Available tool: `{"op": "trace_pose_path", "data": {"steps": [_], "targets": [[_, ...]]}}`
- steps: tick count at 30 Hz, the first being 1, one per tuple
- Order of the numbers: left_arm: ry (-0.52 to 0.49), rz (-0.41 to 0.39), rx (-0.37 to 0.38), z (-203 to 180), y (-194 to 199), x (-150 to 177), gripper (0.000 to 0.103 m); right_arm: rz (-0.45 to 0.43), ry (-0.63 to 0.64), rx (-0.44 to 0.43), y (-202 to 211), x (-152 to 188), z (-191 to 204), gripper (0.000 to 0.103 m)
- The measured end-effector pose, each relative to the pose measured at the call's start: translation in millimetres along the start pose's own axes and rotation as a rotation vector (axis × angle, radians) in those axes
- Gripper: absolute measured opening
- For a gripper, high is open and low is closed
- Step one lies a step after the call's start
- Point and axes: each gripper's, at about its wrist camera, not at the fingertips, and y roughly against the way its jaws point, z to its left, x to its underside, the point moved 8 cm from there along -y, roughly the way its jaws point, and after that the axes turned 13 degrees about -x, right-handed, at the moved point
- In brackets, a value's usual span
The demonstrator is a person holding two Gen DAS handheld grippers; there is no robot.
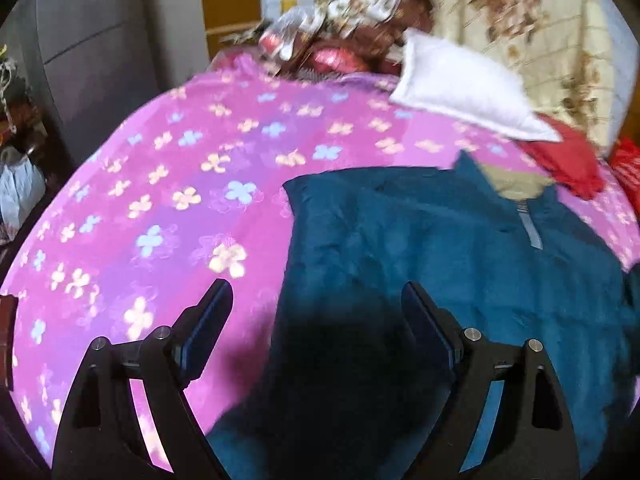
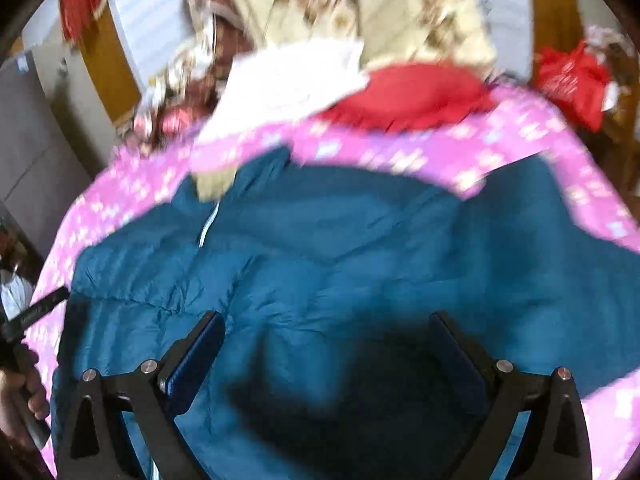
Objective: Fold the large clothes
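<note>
Pink flowered bedspread (image 1: 168,184) lies bare left of the teal jacket (image 1: 440,240), which is spread flat at its near side. Both the left gripper (image 1: 316,300) and right gripper (image 2: 326,330) hover wide-jawed, holding nothing, above the jacket.

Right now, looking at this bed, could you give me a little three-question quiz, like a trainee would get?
1. True or false: the teal jacket lies spread on the pink flowered blanket.
2. Which lies nearest the jacket's collar? A) white pillow B) red garment C) red bag
3. Fill in: both the left gripper and the right gripper have their jaws ____, with nothing pinched between them.

Key: 1 true; 2 B; 3 open.
</note>
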Motion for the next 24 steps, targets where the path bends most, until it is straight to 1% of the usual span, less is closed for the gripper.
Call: {"op": "trace_pose_path", "data": {"steps": [1,2,3,4,5,6,8,10,11,12,14,15,16,18,19,21,23,24], "targets": [[0.001,-0.01,0.011,0.8,7.4,3.0,0.086,-0.027,0.005,0.018,15.7,1.2,-8.0,0.1],[0.002,-0.014,0.024,0.2,20.5,13.1,0.086,-0.062,0.009,0.05,36.3,2.4,-21.1,0.1],[0.006,-0.018,0.035,-0.2,30.0,21.3,0.087,-0.091,0.006,0.095,55.6,3.9,-40.5,0.1],[0.008,-0.022,0.048,-0.5,38.3,32.1,0.087,-0.108,-0.015,0.149,70.6,4.6,-67.9,0.1],[0.0,-0.022,0.062,-3.2,44.6,43.7,0.087,-0.122,-0.061,0.198,86.4,6.7,-100.0,0.1],[-0.009,-0.027,0.069,-6.7,49.3,54.5,0.087,-0.144,-0.136,0.247,106.6,11.8,-141.2,0.1],[-0.059,-0.054,0.067,-18.5,54.7,76.1,0.087,-0.177,-0.244,0.306,136.8,20.2,-204.4,0.1],[-0.105,-0.099,0.026,-26.6,55.2,90.6,0.087,-0.197,-0.361,0.392,166.4,39.0,-271.4,0.1],[-0.126,-0.11,0.009,-29.9,52.0,96.7,0.087,-0.206,-0.435,0.419,179.5,52.8,-304.4,0.1],[-0.141,-0.106,-0.001,-31.7,47.4,101.5,0.087,-0.207,-0.507,0.424,191.9,67.0,-334.3,0.1],[-0.158,-0.07,-0.03,-32.9,37.7,107.8,0.087,-0.202,-0.624,0.481,209.0,94.9,-381.4,0.1],[-0.155,-0.078,-0.042,-31.9,37.9,107.0,0.086,-0.206,-0.66,0.489,213.7,104.4,-399.1,0.1],[-0.151,-0.088,-0.04,-31.2,39.2,106.6,0.086,-0.197,-0.679,0.469,213.8,109.6,-412.4,0.1],[-0.143,-0.109,-0.035,-29.4,43.1,104.1,0.087,-0.182,-0.687,0.454,209.7,113.7,-423.0,0.101],[-0.14,-0.12,-0.04,-28.1,44.3,103.8,0.087,-0.182,-0.657,0.469,206.3,111.4,-426.7,0.101],[-0.132,-0.125,-0.05,-26.5,45.1,103.6,0.087,-0.129,-0.564,0.497,183.6,102.1,-430.0,0.103],[-0.12,-0.112,-0.044,-26.2,43.5,104.3,0.087,-0.081,-0.451,0.466,162.3,92.3,-418.2,0.103],[-0.11,-0.1,-0.04,-25.9,42.8,104.7,0.087,-0.044,-0.395,0.461,153.5,91.2,-412.3,0.101]]}}
